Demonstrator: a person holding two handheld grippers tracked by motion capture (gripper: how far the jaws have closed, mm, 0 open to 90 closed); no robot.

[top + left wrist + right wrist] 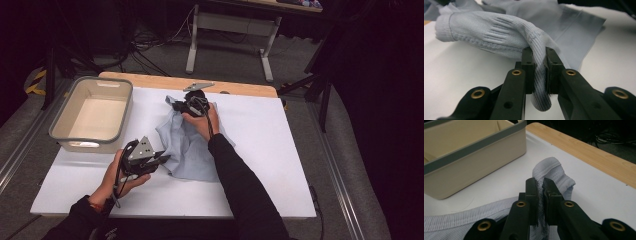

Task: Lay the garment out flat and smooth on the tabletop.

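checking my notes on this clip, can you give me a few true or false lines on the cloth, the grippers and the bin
1. Both grippers are shut on the cloth. True: the left gripper and the right gripper each pinch a fold.
2. The cloth lies inside the bin. False: it is on the table, beside the bin.
3. The bin has nothing in it. True, as far as the high view shows.
4. The cloth is red. False: it is pale blue-grey ribbed knit.
5. The left gripper's jaws stand wide open. False: they clamp the cloth.
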